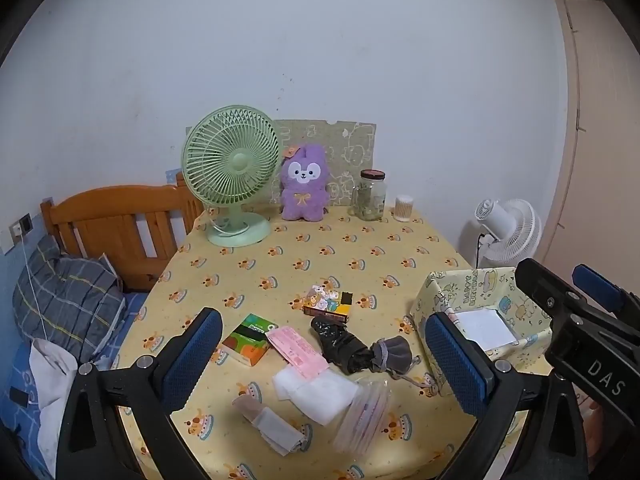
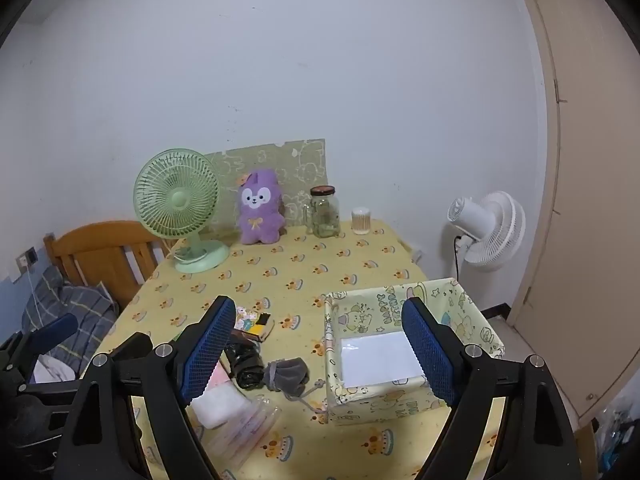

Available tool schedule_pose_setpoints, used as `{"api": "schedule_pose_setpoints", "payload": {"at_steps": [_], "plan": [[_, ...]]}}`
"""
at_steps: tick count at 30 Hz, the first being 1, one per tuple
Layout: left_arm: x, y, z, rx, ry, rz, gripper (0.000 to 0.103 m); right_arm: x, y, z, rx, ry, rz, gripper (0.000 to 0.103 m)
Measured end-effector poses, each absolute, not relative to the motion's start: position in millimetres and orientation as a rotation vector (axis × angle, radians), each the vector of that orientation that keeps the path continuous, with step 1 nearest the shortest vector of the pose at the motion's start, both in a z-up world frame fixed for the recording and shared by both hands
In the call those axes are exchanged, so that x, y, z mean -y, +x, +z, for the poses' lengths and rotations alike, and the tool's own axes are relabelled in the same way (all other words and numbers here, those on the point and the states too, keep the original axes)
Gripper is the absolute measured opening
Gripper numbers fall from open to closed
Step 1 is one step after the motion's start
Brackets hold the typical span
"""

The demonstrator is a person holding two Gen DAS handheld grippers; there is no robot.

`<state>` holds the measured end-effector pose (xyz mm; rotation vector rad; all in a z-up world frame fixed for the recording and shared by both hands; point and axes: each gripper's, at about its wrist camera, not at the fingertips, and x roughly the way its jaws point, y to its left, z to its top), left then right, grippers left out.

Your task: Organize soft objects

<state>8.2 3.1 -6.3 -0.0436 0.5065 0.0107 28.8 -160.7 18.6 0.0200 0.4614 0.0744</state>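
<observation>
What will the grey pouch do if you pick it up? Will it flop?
The grey pouch looks like soft, crumpled cloth, so it would probably sag and flop. It seems small and fairly flat, so likely light. Its cord trails loose on the table and might dangle or snag.

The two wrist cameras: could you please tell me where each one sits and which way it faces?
Left wrist: above the table's near edge, facing the far wall over the clutter; the open left gripper frames the black bundle, with the right gripper's body at right.
Right wrist: further right, facing the same way; the open right gripper frames the paper-lined box, with the left gripper at far left.
Shared: green fan, purple plush, box.
</observation>
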Motion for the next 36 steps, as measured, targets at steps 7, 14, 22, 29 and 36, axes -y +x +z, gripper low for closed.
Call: {"api": "schedule_pose_setpoints", "payload": {"at_steps": [7, 14, 22, 29, 36], "plan": [[-1, 13, -4, -0.508, -0.039, 0.02, 0.102, 162, 31, 19, -0.454, 0.026, 0.077, 0.087], [-1, 17, -2, -0.516, -0.04, 0.017, 0.102, 162, 32, 18, -0.458, 0.026, 0.074, 0.087], [0, 19, -2, -0.514, -0.045, 0.016, 0.102, 163, 30, 19, -0.456, 0.035, 0.071, 0.087], [3, 15, -2, -0.508, -0.055, -0.003, 0.099, 165, 26, 20, -0.449, 0.034, 0.056, 0.087], [7, 14, -2, -0.502, -0.054, 0.003, 0.1, 163, 26, 23, -0.449, 0.035, 0.055, 0.087]]}}
